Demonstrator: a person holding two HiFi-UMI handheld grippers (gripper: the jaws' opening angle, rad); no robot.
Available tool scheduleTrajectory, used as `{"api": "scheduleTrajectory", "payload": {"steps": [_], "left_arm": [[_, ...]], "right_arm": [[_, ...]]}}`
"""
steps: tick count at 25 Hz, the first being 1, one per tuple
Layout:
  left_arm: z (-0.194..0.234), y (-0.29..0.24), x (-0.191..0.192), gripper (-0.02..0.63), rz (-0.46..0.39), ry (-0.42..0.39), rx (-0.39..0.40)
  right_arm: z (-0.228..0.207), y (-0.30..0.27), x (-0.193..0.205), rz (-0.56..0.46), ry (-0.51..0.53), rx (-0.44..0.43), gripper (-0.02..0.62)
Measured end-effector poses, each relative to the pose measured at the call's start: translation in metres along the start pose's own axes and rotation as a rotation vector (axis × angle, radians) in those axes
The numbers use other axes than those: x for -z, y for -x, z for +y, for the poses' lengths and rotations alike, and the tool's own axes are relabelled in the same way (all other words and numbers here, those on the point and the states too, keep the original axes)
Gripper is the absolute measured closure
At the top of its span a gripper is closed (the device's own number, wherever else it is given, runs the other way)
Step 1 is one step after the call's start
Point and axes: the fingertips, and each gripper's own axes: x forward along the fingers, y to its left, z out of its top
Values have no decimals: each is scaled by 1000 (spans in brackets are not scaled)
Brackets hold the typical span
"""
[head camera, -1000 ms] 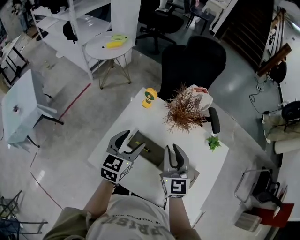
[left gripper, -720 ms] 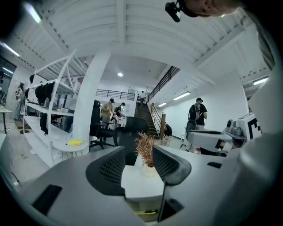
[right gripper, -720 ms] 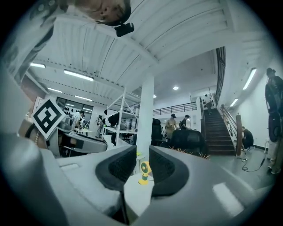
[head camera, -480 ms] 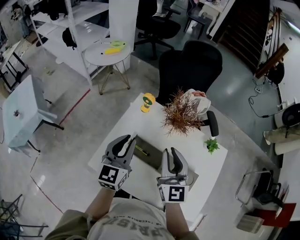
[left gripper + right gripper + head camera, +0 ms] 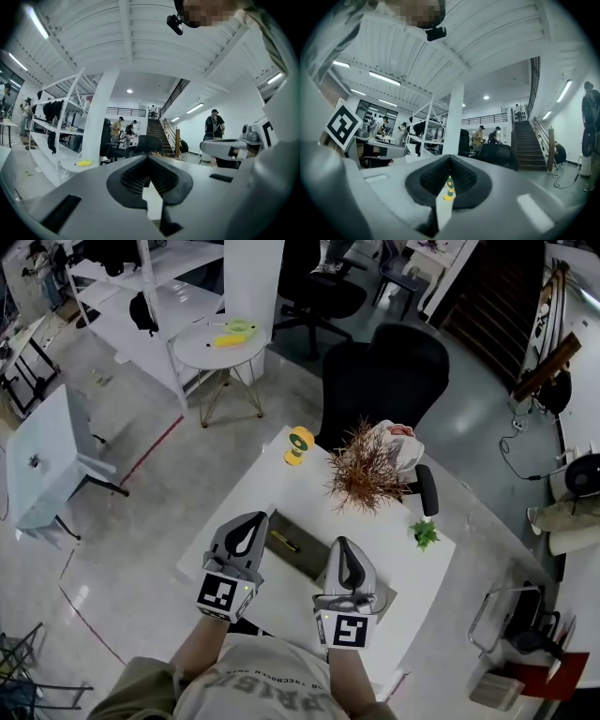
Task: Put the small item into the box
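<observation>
Where the dark olive box (image 5: pixel 307 559) lies open on the white table (image 5: pixel 281 486) at the centre of the frame, the small yellow item (image 5: pixel 284 542) rests inside it, toward its left end; the left gripper (image 5: pixel 255 520) shows at the box's left edge and the right gripper (image 5: pixel 341 544) over its right end; each has just pressed its jaws together, with nothing between them; farther up the table stand a yellow-green toy (image 5: pixel 300 440), a dried brown plant (image 5: pixel 367 471) and, at right, a small green plant (image 5: pixel 425 534); a black chair (image 5: pixel 389 371) sits beyond.
</observation>
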Motion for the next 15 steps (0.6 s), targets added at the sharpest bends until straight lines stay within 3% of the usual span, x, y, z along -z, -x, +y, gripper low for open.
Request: {"api": "scheduleTrajectory", "payload": {"steps": [8,15], "left_arm": [[2,3,-17,595,-58,-34,-6],[3,5,-16,597,-65,-36,-12]], "right_arm": [[6,-4,-16,-51,30,26,595],[5,-7,-24,-81,-33,58,595]]}}
